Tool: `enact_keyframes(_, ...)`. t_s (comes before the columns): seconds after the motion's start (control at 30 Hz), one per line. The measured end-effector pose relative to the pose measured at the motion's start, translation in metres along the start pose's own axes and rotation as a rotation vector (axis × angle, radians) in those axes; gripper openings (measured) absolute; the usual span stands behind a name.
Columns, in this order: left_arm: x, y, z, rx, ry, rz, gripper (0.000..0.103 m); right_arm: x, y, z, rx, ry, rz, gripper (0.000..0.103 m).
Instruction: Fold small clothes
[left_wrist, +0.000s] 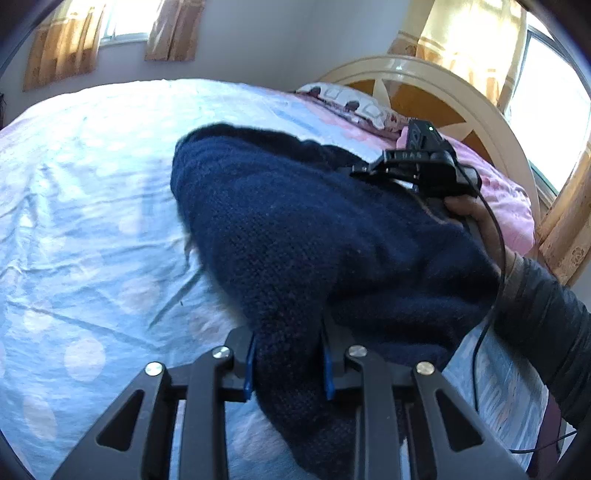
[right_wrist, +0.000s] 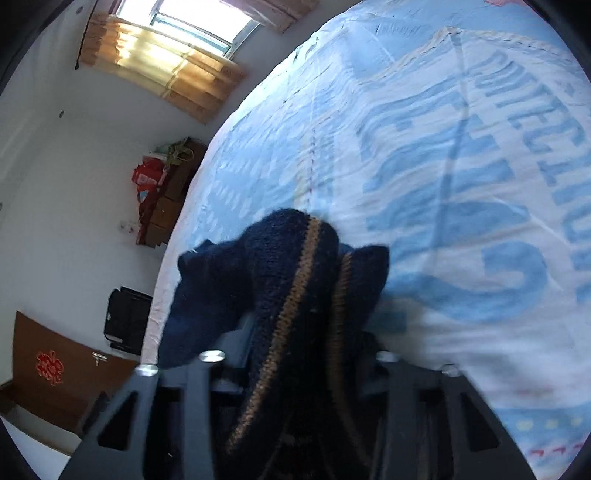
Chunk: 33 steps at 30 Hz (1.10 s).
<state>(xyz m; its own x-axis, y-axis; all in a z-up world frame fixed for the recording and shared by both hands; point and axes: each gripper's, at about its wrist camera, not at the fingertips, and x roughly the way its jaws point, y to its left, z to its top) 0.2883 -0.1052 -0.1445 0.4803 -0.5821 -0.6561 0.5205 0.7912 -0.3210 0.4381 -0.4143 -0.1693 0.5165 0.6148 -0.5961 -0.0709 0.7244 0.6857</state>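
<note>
A dark navy knitted garment (left_wrist: 295, 229) lies bunched on the bed's pale blue sheet (left_wrist: 92, 221). My left gripper (left_wrist: 288, 365) is shut on a thick fold of it, the blue pads pressing both sides. A hand (left_wrist: 476, 214) holds my right gripper (left_wrist: 373, 168) at the garment's far right edge. In the right wrist view the knit (right_wrist: 288, 266) shows tan stripes. It fills the gap of the right gripper (right_wrist: 306, 350) and hides most of the fingers, which look shut on it.
A cream headboard (left_wrist: 443, 92), a patterned pillow (left_wrist: 351, 101) and a pink quilt (left_wrist: 506, 210) lie beyond the garment. A dark sleeve (left_wrist: 546, 314) and a cable (left_wrist: 495, 295) cross the right side. Past the bed's edge stand stacked boxes (right_wrist: 162, 192), a black bag (right_wrist: 127, 317) and a brown door (right_wrist: 55, 369).
</note>
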Motion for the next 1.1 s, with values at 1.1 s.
enact_keyframes(1.1,-0.219,0.062,-0.043,-0.092,-0.264,0.277,0.024,0.121,0.271,-0.087,-0.240,0.099,0.241,0.018)
